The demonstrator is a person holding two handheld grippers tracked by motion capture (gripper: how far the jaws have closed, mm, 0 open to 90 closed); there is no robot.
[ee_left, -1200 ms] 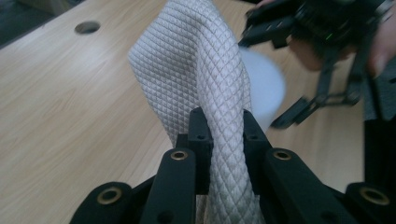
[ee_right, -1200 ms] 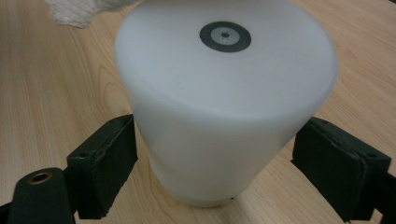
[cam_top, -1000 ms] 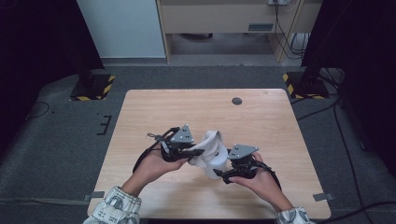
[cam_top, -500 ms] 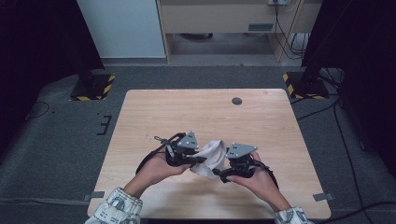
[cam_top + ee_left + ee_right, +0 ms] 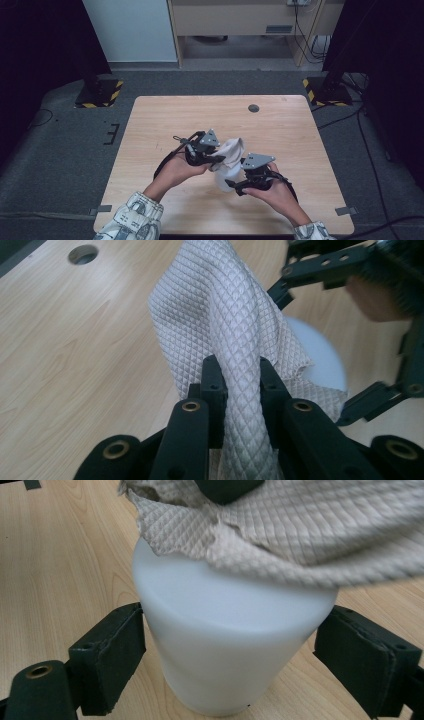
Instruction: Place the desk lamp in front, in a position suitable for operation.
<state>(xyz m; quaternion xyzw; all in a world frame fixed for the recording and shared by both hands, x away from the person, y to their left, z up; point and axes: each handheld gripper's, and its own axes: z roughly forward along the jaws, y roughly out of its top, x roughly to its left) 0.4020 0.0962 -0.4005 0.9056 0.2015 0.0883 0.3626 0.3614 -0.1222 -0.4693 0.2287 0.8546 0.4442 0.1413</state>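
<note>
A beige quilted cloth hangs bunched between the jaws of my left gripper, which is shut on it. In the left gripper view the cloth runs up from my left gripper and drapes over the white cup. The white plastic cup lies on its side just above the wooden table, with my right gripper closed wide on it, one pad on each side. The cloth covers the cup's far end. In the high view my right gripper and the cup are near the table's front middle.
A small round hole sits in the tabletop toward the far edge. Two black stands with yellow-striped bases stand on the floor beyond the far corners. A cabinet is behind the table.
My left gripper has shifted a little to the right and away with the cloth, which now bunches closer over the cup. The right gripper and cup have kept still.
</note>
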